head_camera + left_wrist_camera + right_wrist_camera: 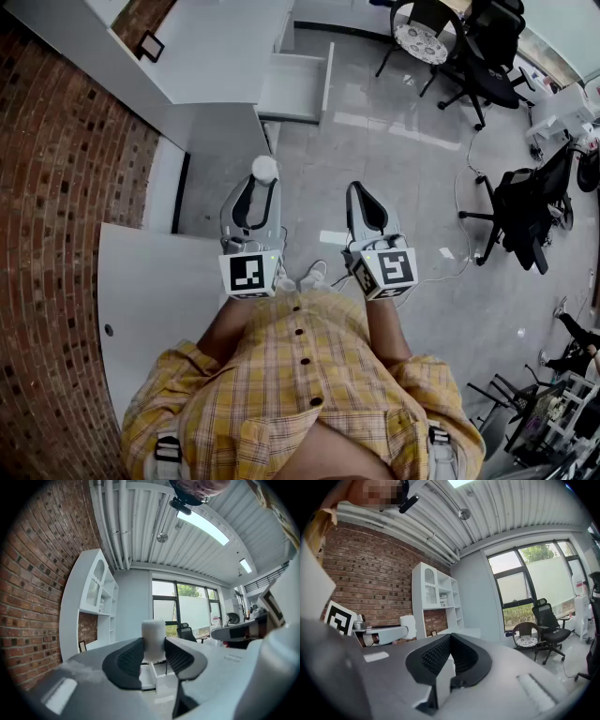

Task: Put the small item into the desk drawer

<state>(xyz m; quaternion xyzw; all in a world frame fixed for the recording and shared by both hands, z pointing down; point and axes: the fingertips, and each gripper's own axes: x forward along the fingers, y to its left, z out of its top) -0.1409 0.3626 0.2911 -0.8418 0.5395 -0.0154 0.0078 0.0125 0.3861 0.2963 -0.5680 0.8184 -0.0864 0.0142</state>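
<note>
L gripper point(153, 645) clamps white cylinder point(153, 631); R gripper point(450, 643) seemingly shut, empty

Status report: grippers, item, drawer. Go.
Left gripper shut on small white item. Right gripper shut, empty. Desk drawer open ahead, not yet reached. Nothing seen in the way.

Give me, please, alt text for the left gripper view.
The left tongs hold a small white cylinder upright between their black pads. Behind it are a brick wall at left, white shelving, tall windows and an open white drawer.
</note>
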